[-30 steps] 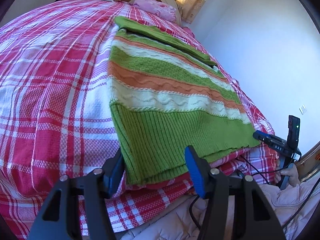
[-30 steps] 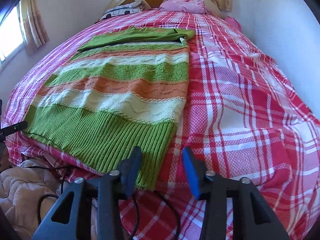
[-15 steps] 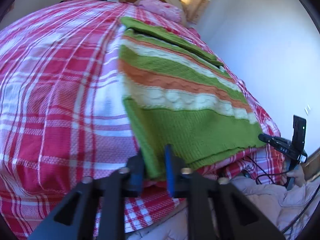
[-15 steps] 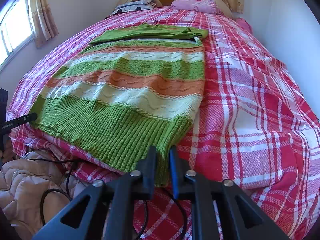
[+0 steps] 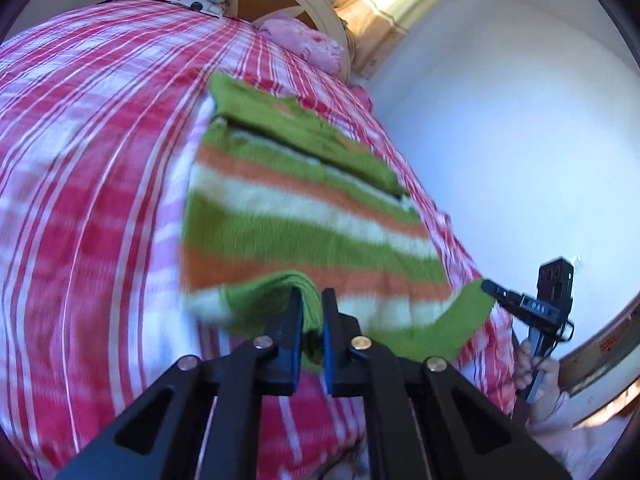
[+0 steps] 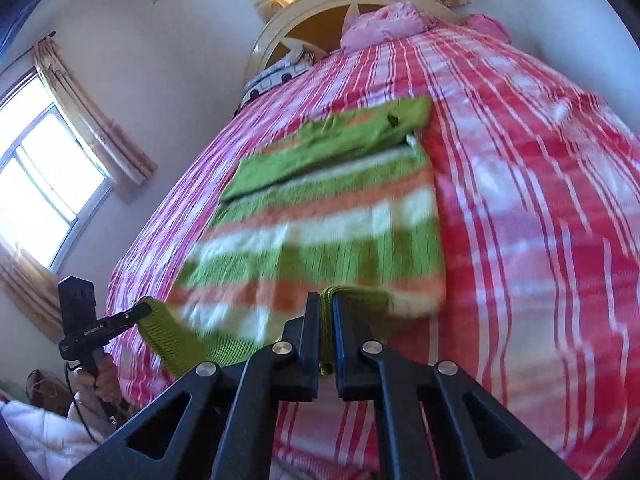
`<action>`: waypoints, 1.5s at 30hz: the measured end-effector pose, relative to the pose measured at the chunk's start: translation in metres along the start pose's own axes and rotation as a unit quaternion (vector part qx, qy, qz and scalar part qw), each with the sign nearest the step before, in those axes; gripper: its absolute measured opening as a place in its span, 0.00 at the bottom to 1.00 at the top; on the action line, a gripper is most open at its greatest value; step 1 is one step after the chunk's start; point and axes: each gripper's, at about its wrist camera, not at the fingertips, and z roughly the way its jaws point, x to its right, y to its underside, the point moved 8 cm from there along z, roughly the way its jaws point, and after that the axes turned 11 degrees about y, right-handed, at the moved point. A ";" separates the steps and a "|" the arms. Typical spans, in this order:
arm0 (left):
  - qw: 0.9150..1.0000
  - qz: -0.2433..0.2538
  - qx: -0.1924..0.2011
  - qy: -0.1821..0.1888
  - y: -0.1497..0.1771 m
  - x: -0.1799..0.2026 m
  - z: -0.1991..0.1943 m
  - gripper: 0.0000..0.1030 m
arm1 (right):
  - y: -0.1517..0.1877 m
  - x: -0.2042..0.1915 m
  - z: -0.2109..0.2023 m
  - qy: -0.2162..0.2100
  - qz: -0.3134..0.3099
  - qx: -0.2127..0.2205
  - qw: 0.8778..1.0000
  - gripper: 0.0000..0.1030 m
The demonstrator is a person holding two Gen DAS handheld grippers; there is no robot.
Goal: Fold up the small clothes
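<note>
Left tongs (image 5: 311, 312) clamped on green hem of striped sweater (image 5: 304, 216), lifted above plaid bedspread (image 5: 92, 160).

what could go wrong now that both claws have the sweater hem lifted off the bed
The left claw and right claw each pinch only a thin edge of the sweater hem, so a corner could slip out mid-fold. The hem sags between them, so the fold may land crooked. The sleeve folded across the top could shift if the sweater drags on the bedspread.
</note>
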 end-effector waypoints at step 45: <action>0.990 0.099 -0.087 -0.059 -0.007 -0.037 0.056 0.09 | -0.036 0.014 0.078 0.149 -0.122 0.034 0.981 0.72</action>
